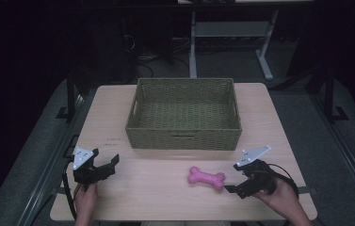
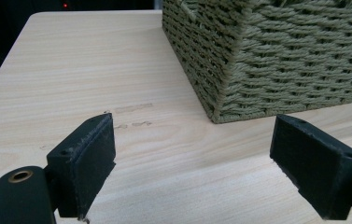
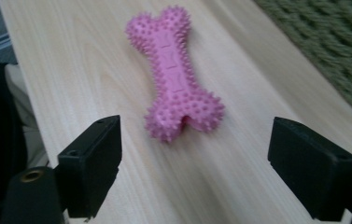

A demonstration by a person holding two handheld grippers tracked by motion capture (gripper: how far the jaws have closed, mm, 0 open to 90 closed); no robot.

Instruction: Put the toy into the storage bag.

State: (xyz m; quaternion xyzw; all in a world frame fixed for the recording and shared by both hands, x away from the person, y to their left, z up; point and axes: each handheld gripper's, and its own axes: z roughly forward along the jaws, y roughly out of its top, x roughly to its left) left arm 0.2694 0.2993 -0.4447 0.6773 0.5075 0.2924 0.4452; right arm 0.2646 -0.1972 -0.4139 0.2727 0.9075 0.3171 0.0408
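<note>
- We hold the left tool at the bench's 8 o'clock corner, jaws wide apart, gripping nothing, aimed at the basket's near corner.
- Our right tool sits at 4 o'clock, jaws spread wide and empty.
- The pink bone lies flat at 5 o'clock, just ahead of the right tool, untouched, in front of the basket.

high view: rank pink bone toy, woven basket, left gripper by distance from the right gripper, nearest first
1. Pink bone toy: on the table just left of the right gripper, near the front edge.
2. Woven basket: behind the toy, at the middle of the table toward the far edge.
3. Left gripper: at the opposite front corner, farthest off.
</note>
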